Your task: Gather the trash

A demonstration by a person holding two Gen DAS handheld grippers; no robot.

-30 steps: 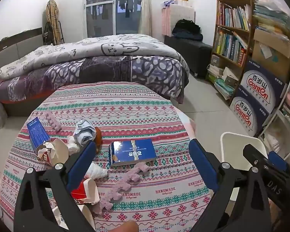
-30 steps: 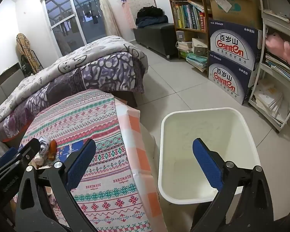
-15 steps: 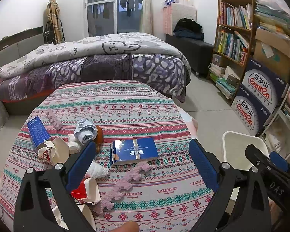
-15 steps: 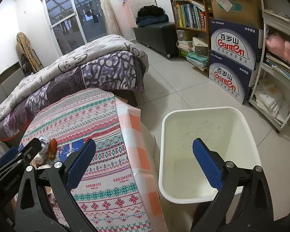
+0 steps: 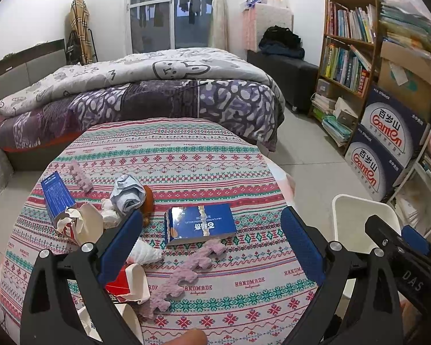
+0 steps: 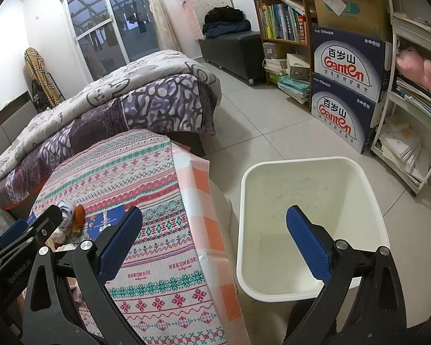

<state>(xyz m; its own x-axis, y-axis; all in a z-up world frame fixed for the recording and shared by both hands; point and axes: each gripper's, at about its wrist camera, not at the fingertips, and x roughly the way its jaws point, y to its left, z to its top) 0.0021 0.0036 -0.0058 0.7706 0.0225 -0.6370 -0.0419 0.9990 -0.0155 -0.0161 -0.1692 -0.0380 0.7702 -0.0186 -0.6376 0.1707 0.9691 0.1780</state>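
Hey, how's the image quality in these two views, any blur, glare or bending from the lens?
Left wrist view: sharp, evenly lit, strong fisheye bending the bookshelf, dark corners. Right wrist view: same curving, the white bin clear without glare, the window dark outside.

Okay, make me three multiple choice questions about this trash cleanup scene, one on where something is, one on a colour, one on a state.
1. Where is the white bin?
A. on the table
B. on the floor beside the table
C. on the bed

2. What colour is the flat box mid-table?
A. blue
B. green
C. yellow

3. How is the right gripper?
A. shut on paper
B. shut, empty
C. open, empty

Answers:
1. B, it stands on the tiles by the tablecloth edge.
2. A, its top is blue.
3. C, jaws wide apart with nothing between them.
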